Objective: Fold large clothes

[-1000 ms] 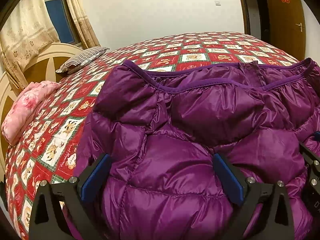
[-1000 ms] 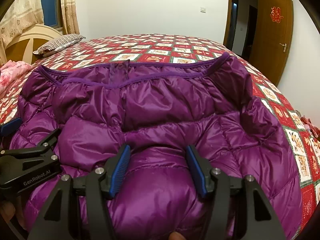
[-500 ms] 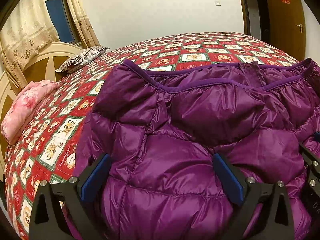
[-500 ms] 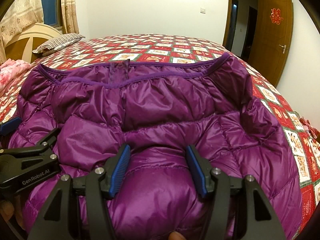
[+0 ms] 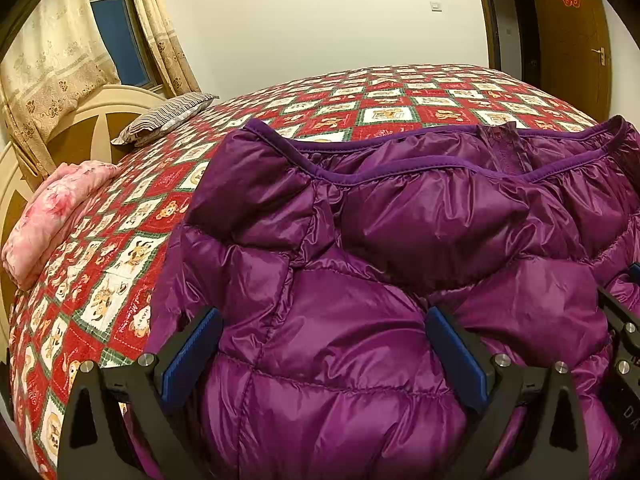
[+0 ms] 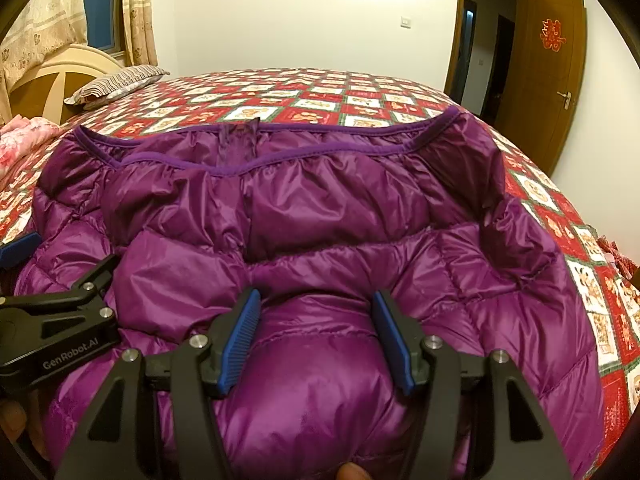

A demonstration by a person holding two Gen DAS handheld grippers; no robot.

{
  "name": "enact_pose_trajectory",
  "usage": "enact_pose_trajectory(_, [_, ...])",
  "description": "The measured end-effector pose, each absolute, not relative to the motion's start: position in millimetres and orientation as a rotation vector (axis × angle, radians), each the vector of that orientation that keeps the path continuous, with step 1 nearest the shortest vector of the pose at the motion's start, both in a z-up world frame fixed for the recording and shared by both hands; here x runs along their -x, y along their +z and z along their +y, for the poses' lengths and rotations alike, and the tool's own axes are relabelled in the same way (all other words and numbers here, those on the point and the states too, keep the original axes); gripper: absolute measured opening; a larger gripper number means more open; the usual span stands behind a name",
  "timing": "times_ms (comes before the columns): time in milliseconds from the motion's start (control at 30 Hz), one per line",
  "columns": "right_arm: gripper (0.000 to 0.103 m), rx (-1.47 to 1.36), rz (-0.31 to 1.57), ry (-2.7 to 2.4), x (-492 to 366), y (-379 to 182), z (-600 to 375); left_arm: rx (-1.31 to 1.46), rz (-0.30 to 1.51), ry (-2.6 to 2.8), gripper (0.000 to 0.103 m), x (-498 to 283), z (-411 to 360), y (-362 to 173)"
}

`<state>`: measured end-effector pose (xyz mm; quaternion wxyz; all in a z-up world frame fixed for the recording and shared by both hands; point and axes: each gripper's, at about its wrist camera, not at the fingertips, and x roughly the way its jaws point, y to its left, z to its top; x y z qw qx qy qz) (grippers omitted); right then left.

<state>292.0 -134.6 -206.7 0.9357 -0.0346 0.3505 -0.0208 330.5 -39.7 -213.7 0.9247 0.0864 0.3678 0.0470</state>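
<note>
A purple down jacket [image 5: 360, 280] is seen spread across a red patchwork bed [image 5: 380, 96], its hem band [image 6: 280, 140] lying farthest from both tools and its quilted body bulging up directly ahead of them. The jacket's long axis is judged to run away from the person, from the near edge beneath the tongs towards the hem; its width is laid left to right.

The left gripper [image 5: 322, 354] is held spread wide, its blue pads [image 5: 192, 356] set on either side of a puffed panel on the jacket's left half, with nothing pinched. The right gripper [image 6: 316, 338] is parted more narrowly around a bulge near the middle, and no fabric is seen clamped there either. Both are placed side by side at the near edge, neither clearly nearer the far hem.

A fold away from the person, near edge carried towards the hem, is judged the likely coming move, with each half served by its own gripper. A striped pillow [image 5: 168, 114] and pink bedding [image 5: 52, 216] are left well apart, at the headboard side.
</note>
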Motion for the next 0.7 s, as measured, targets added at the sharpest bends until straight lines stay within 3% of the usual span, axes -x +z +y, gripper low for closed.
enact_pose_trajectory(700, [0.062, 0.076, 0.715, -0.049, -292.1, -207.6, -133.1, -0.175, 0.755, 0.095, 0.102, -330.3, -39.3, -213.9])
